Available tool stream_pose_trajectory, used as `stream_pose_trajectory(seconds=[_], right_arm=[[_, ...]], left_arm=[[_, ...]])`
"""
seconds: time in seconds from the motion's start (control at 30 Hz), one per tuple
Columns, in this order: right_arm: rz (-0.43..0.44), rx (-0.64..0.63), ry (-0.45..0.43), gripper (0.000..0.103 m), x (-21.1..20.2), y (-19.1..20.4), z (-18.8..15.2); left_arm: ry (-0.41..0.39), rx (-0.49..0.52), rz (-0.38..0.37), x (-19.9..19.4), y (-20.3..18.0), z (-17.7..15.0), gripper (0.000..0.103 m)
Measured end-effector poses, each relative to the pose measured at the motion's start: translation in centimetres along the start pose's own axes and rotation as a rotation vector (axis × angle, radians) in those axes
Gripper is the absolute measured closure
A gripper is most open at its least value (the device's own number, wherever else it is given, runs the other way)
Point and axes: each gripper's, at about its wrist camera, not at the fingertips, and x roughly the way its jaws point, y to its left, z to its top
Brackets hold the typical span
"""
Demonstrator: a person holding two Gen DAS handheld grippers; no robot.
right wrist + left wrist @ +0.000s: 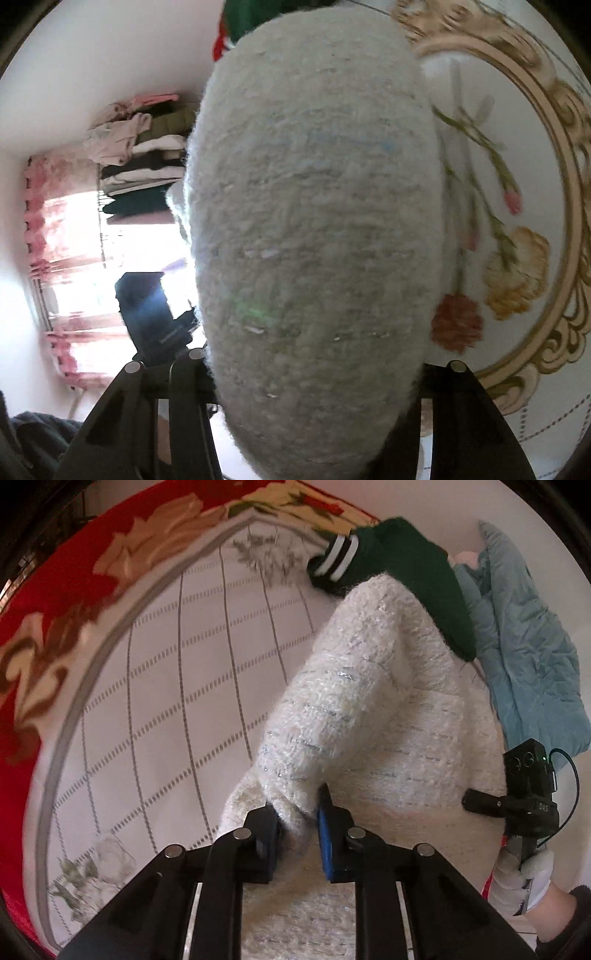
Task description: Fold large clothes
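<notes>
A fluffy cream knitted garment (369, 716) with silver threads is lifted over a bed. My left gripper (297, 834) is shut on a fold of its edge, between the blue pads (325, 845). In the right wrist view the same garment (314, 240) hangs right over my right gripper (314, 398) and hides its fingertips; the cloth seems held there. The right gripper's body (528, 794) shows at the right of the left wrist view, in a white-gloved hand.
A white bedspread (177, 686) with grey grid lines, flowers and a red border (55, 572) lies below. A dark green striped-cuff garment (399, 568) and a light blue padded jacket (528, 657) lie at the far side. A stack of folded clothes (147, 162) stands by a pink-curtained window (74, 258).
</notes>
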Motion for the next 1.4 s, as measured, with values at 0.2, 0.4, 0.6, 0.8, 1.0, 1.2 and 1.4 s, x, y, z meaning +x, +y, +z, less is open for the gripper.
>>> stream_pose_trajectory(seconds=[0.2, 0.4, 0.6, 0.8, 1.0, 1.2, 1.4], right_arm=[[0.005, -0.041, -0.026, 0.051, -3.5, 5.7, 2.1], [0.050, -0.081, -0.072, 0.052, -7.7, 12.1, 7.3], [0.142, -0.174, -0.131, 0.052, -12.6, 18.3, 16.3], [0.192, -0.167, -0.128, 0.052, -16.3, 15.9, 29.2], [0.116, -0.035, -0.092, 0.052, -18.7, 4.6, 38.1], [0.079, 0.006, -0.026, 0.040, -19.4, 2.1, 38.8], [-0.350, -0.083, -0.114, 0.014, -21.3, 8.0, 33.9]], left_arm=[[-0.064, 0.014, -0.007, -3.5, -1.1, 5.5, 0.089], [-0.165, 0.050, -0.039, -8.7, -4.7, 13.5, 0.089], [-0.265, 0.105, -0.054, -10.3, -10.7, 23.8, 0.089], [-0.259, 0.134, -0.067, -3.0, -15.5, 34.9, 0.089], [-0.089, 0.116, -0.051, 10.1, -16.8, 38.2, 0.087], [-0.095, 0.144, 0.013, 10.7, -17.2, 37.4, 0.078], [-0.130, 0.161, 0.165, 8.2, -17.9, 37.3, 0.000]])
